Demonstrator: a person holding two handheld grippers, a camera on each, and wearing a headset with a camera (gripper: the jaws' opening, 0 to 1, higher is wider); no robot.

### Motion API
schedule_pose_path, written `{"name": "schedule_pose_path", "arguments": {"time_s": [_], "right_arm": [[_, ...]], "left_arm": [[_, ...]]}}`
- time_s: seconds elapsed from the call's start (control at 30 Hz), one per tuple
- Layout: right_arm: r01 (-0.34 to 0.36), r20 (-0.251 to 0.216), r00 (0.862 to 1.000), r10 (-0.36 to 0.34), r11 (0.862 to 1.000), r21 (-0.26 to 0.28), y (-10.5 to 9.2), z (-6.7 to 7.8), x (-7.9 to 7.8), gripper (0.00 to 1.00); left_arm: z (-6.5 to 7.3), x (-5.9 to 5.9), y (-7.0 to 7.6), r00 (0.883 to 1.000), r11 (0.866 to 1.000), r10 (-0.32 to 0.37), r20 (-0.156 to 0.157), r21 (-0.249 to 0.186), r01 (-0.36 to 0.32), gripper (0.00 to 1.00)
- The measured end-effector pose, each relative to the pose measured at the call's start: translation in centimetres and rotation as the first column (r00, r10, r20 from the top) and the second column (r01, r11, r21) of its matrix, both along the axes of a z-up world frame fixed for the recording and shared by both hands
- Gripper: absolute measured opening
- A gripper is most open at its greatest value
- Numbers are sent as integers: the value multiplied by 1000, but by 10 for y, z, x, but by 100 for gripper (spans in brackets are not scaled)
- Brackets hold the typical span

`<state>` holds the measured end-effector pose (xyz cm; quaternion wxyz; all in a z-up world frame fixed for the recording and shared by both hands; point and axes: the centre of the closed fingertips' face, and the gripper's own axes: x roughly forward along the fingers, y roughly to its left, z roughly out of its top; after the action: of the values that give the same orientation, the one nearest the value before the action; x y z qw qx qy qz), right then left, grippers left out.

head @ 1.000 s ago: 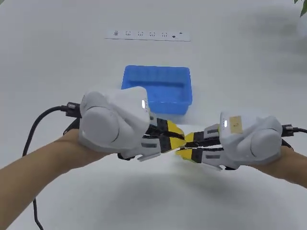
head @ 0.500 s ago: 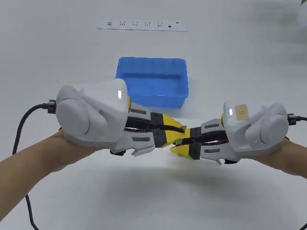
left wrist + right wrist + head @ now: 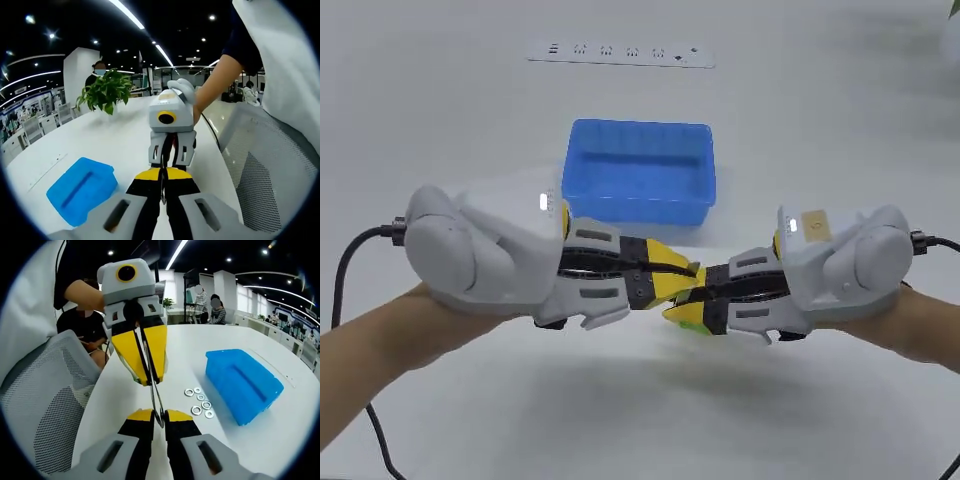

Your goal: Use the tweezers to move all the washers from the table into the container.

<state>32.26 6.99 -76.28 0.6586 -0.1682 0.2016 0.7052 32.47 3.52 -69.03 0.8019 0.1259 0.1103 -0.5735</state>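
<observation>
Thin metal tweezers point(image 3: 154, 395) are clamped between 2 facing grippers.
The yellow-padded jaws of the right gripper point(image 3: 159, 419) and of the left gripper point(image 3: 145, 377) are each closed on the slender prongs. In the right gripper view, 6 flat silvery ring washers point(image 3: 205, 404) are seen loose on the smooth white table point(image 3: 190, 350) at 2 o'clock from the jaws. They lie just beside 1 blue rectangular plastic container point(image 3: 245, 382), itself at 12 o'clock in the head view.
</observation>
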Motion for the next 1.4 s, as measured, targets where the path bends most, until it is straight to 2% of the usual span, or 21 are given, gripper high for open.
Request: {"name": "schedule_pose_path", "arguments": {"time_s": [0.07, 0.17, 0.3, 0.37, 0.43, 0.5, 0.53, 0.67, 0.7, 0.77, 0.9, 1.1, 1.2, 1.4], "right_arm": [[8, 2, 1000, -8, 1000, -2, 1, 2, 0, 10], [53, -33, 998, -53, 998, -20, 4, 1, 0, 12], [73, -9, 997, -74, 997, -34, 8, 1, -3, 17], [78, -14, 997, -78, 996, -36, 9, 0, -5, 22], [85, -15, 996, -85, 996, -35, 10, 0, -6, 22], [92, -11, 996, -93, 995, -36, 9, 0, -6, 23], [97, -12, 995, -98, 995, -34, 9, 0, -5, 24], [122, -26, 992, -123, 992, -31, 9, -1, -3, 26], [130, -20, 991, -131, 991, -39, 8, -3, 0, 27], [137, -17, 990, -138, 990, -39, 6, -3, 2, 28], [154, -20, 988, -155, 987, -42, 2, -4, 7, 30], [206, -31, 978, -207, 978, -37, -4, -4, 17, 40], [216, -37, 975, -218, 976, -40, -6, -6, 19, 41], [223, -52, 973, -225, 974, -40, -5, -7, 20, 51]], "left_arm": [[1, 0, 3, 1000, 1000, 2, -2, -3, -2, 4], [2, -2, 7, 1000, 1000, 1, 6, 0, -1, 4], [4, -4, 13, 1000, 1000, 12, 5, -18, -12, 4], [5, -5, 17, 1000, 999, 26, 8, -25, -26, 4], [6, -4, 23, 999, 999, 39, 9, -29, -38, 4], [6, -3, 29, 998, 998, 56, 2, -34, -56, 4], [7, -2, 33, 998, 997, 66, -12, -49, -66, 4], [9, 5, 48, 995, 993, 104, 10, -54, -103, 5], [12, 8, 54, 993, 991, 118, 26, -64, -116, 5], [16, 13, 61, 990, 988, 135, 33, -82, -132, 5], [17, 22, 72, 986, 984, 159, 44, -82, -155, 5], [15, 31, 78, 984, 981, 176, 37, -96, -172, 5], [12, 35, 77, 984, 980, 178, 30, -98, -174, 5], [3, 40, 73, 987, 983, 162, 15, -89, -160, 5]]}}
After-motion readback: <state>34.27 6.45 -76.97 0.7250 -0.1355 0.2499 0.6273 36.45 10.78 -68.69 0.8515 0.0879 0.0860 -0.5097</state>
